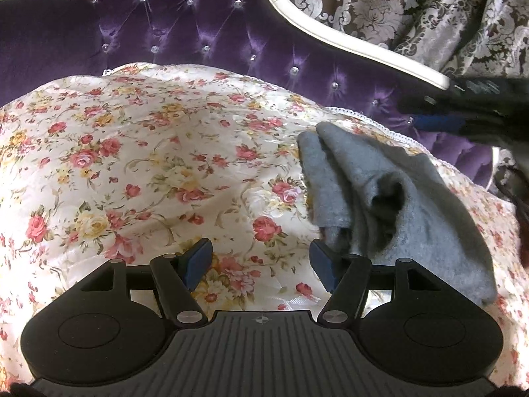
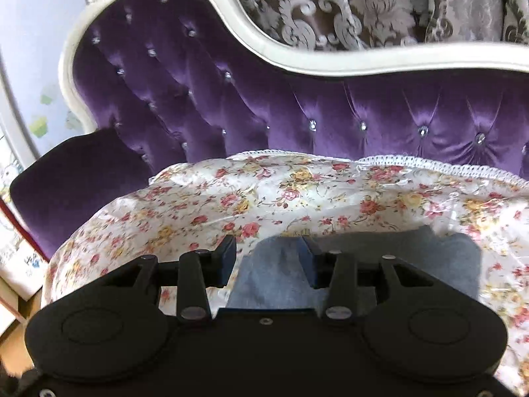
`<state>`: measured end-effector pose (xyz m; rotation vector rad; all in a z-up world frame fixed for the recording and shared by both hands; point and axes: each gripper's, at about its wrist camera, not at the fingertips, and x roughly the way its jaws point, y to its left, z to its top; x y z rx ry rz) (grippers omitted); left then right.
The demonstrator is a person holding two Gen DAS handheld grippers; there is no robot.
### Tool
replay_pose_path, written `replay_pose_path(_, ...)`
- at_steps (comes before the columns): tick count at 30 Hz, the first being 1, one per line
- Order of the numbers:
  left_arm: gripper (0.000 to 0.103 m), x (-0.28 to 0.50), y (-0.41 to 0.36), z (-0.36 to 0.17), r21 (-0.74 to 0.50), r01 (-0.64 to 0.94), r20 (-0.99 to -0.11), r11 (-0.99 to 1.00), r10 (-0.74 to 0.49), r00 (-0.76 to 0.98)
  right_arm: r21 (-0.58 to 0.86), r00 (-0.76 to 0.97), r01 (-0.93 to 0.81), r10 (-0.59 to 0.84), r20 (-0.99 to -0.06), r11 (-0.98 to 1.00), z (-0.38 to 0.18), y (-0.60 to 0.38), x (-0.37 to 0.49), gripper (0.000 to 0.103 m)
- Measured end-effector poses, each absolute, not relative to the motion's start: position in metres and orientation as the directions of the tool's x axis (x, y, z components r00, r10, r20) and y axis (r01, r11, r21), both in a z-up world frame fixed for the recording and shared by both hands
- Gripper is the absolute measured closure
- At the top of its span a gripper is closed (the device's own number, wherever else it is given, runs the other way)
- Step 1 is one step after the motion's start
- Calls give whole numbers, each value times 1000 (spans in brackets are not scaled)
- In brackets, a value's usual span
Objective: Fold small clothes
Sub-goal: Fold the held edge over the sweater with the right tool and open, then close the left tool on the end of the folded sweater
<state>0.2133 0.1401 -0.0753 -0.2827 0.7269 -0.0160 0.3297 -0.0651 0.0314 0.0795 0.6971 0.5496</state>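
A small grey knitted garment [image 1: 390, 195] lies rumpled on the floral cover [image 1: 148, 152], right of centre in the left wrist view. My left gripper [image 1: 261, 259] is open over the bare cover. Its right fingertip [image 1: 322, 264] is at the garment's near left edge, and nothing sits between the pads. My right gripper [image 1: 426, 112] shows dark and blurred at the far right of that view, beyond the garment. In the right wrist view the right gripper [image 2: 269, 256] stands open above the grey garment [image 2: 274, 281]. The cloth lies flat under the gap and the pads do not press on it.
The cover drapes a seat with a white lace hem [image 2: 429, 162]. Behind it rises a purple tufted backrest [image 2: 297, 99] with a white carved frame [image 2: 264, 49]. Patterned curtains [image 1: 413, 16] hang beyond. A dark purple cushion [image 2: 72, 182] sits at the left.
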Motion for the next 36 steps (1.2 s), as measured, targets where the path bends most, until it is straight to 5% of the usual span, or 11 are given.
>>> replay_pose_path(13,40,207,135,-35,-262,-61,-599,963,-113,793,20,695,-494,409,-591,869,-10,-65,223,47)
replay_pose_path(17,40,218,116,-23,-214,14,-603,977,-144,785,22,628,-603,491,-603,798,-34,-36,207,35)
replay_pose_path(26,39,273,63,-49,-93,159,-724,983,-176,667,36,619,-629,528,-582,777,-32,-36,197,34)
replay_pose_path(31,36,277,100,-73,-299,87,-735,950,-287,614,45,623,-617,522,-582,786,-26,-64,189,34)
replay_pose_path(36,35,261,103,-77,-295,92,-713,951,-283,641,107,670,-555,519,-531,825,-5,-113,192,34)
